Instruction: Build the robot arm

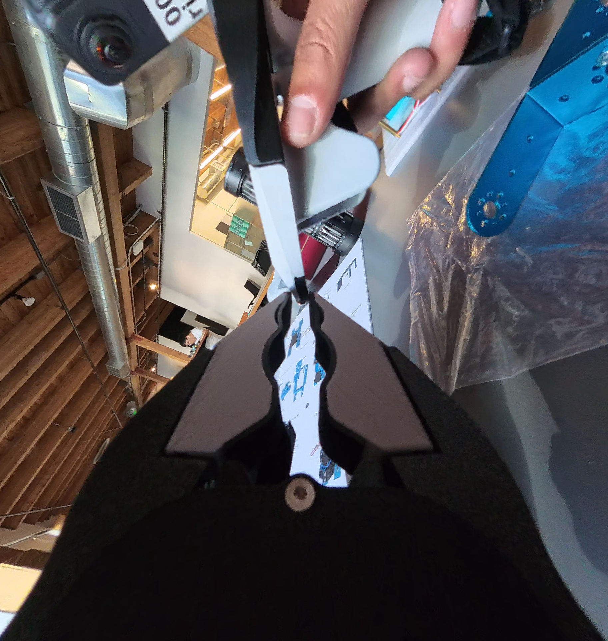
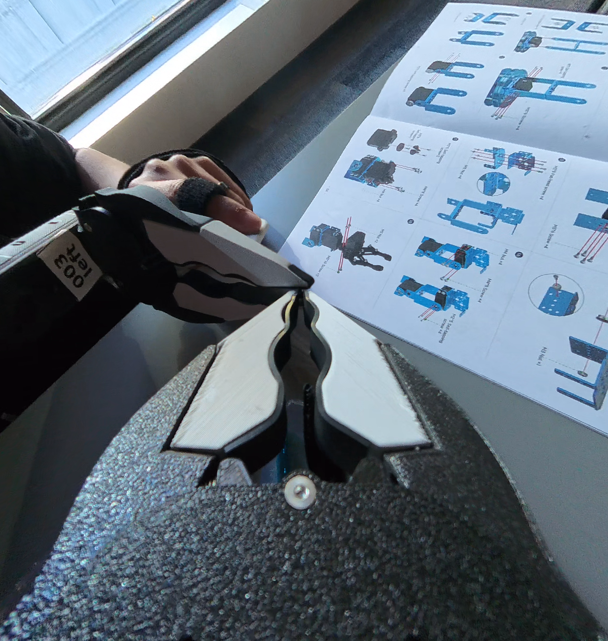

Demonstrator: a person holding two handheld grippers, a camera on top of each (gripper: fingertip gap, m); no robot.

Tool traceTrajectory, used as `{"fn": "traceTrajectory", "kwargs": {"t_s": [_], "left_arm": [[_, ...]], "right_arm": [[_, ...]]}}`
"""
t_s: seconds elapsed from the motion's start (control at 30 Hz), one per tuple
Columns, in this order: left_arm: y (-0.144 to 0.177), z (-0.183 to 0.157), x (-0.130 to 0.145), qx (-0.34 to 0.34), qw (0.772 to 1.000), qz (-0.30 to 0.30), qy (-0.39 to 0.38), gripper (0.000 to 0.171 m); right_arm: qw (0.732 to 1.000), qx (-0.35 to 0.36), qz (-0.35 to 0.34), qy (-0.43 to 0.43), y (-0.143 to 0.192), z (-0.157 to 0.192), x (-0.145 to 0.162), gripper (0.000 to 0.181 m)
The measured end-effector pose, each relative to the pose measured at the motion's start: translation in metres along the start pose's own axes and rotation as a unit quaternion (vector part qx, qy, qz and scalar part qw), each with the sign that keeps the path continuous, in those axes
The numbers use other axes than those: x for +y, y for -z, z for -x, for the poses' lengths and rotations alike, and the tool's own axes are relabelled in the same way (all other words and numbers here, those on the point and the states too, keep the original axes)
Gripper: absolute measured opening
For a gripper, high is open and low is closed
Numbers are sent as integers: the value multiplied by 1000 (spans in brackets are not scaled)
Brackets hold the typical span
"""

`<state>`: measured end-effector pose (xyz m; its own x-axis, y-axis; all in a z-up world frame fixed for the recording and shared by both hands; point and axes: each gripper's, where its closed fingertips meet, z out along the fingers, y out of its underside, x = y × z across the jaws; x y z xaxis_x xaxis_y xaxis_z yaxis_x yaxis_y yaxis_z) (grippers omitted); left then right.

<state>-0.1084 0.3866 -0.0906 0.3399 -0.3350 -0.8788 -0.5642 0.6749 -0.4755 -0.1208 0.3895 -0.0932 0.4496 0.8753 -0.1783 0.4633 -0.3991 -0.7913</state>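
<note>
Both claws are almost closed, the left claw (image 1: 301, 300) and right claw (image 2: 298, 294) meeting tip to tip over the instruction sheet (image 2: 504, 215) on the bench (image 2: 330, 166), gripping nothing clearly visible.

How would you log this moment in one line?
left gripper: jaws shut | right gripper: jaws shut | tip to tip, by instruction sheet

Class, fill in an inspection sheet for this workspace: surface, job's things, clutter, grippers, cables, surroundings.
Surface: grey table.
Job's things: small black part pinched where both gripper tips meet; open instruction sheet lying flat.
Clutter: clear plastic bag with blue metal brackets.
Grippers: left gripper closed at its tips; right gripper closed, tip to tip with the left.
Cables: nothing seen.
Surroundings: window; wooden ceiling, metal duct.
</note>
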Motion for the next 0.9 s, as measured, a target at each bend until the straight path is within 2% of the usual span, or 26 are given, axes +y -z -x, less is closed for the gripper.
{"fn": "traceTrajectory", "kwargs": {"t_s": [0.33, 0.57, 0.67, 0.73, 0.83, 0.9], "left_arm": [[2, 8, 1, -33, 999, 11, -27, 7], [3, 15, 2, -55, 997, 21, -41, 6], [3, 15, 4, -48, 998, 25, -29, 6], [4, 16, 1, -46, 999, 13, -17, 6], [9, 18, -10, -49, 999, -14, 0, 5], [10, 17, -14, -46, 999, -21, 11, 5]], "right_arm": [[999, 47, 8, 21, 1, 0, -6, 1], [998, 68, 3, 7, 1, 0, -12, 1], [996, 82, 1, 17, 0, -1, -13, 0], [998, 69, -7, 10, 2, 1, -14, 2], [999, 45, -7, 4, 11, 0, -15, 22], [1000, 22, -7, 7, 13, 5, -14, 18]]}}
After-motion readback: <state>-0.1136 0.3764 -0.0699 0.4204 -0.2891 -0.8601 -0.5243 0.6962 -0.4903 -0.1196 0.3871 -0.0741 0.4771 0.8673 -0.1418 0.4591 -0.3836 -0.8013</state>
